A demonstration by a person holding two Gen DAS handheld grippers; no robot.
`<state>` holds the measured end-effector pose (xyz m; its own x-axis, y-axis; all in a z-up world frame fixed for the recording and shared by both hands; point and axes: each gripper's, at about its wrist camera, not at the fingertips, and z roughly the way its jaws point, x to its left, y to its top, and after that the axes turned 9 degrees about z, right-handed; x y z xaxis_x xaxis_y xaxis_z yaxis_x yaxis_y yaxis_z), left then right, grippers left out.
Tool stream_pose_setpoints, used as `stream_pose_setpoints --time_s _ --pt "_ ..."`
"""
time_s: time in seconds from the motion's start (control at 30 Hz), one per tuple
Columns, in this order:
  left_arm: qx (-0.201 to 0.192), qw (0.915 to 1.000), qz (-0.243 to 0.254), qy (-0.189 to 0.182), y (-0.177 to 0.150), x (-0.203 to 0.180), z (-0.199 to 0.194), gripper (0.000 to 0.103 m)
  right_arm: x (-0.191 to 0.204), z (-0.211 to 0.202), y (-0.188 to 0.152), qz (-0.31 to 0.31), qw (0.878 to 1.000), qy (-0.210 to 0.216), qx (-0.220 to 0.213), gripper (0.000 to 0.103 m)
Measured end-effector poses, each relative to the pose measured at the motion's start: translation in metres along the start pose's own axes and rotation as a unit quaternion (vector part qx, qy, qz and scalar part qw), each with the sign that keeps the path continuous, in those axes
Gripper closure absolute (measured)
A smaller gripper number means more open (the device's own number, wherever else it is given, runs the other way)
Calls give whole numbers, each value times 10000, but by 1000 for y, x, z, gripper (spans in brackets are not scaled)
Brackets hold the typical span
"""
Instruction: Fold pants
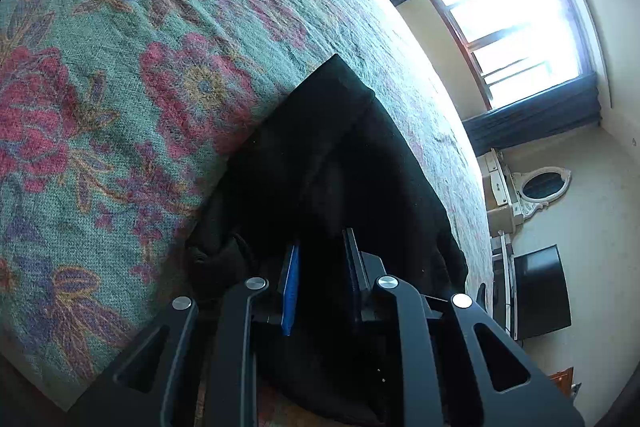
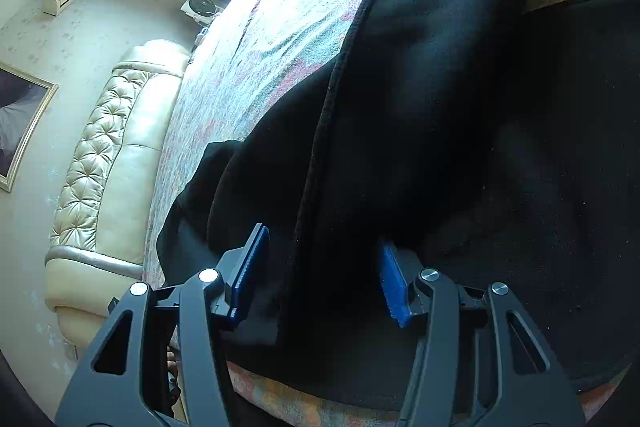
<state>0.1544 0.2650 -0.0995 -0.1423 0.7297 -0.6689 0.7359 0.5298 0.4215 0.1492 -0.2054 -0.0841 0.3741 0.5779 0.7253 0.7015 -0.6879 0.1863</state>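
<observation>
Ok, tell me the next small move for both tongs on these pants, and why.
Probably close the right tongs fully on the black pants: their pads straddle the cloth with gaps showing. The left tongs look narrower around the fabric on the floral bedspread.

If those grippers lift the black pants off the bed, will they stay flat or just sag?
Probably sag: the black pants lie in soft folds and bunch between the right gripper pads. They look thick, so likely a bit heavy. The fuzzy weave should hardly slide on the floral bedspread or in the left gripper.
</observation>
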Motion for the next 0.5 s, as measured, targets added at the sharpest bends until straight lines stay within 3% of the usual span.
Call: stream_pose_setpoints --time_s 0.07,0.1,0.13,0.27,0.5 --pt "29 9999 82 66 0 -4 1 83 8 5 0 -252 9993 -263 20 60" --pt "41 9999 99 87 1 -7 3 83 11 4 3 -311 9990 -331 0 78" --pt "55 9999 90 86 3 -15 8 83 9 3 4 -291 9992 -283 13 87" --pt "50 10000 22 42 6 -26 10 90 -2 -15 4 -119 9997 139 -129 92" --pt "-104 9982 -318 -506 2 -21 -8 95 5 -57 3 -175 9959 717 -529 92"
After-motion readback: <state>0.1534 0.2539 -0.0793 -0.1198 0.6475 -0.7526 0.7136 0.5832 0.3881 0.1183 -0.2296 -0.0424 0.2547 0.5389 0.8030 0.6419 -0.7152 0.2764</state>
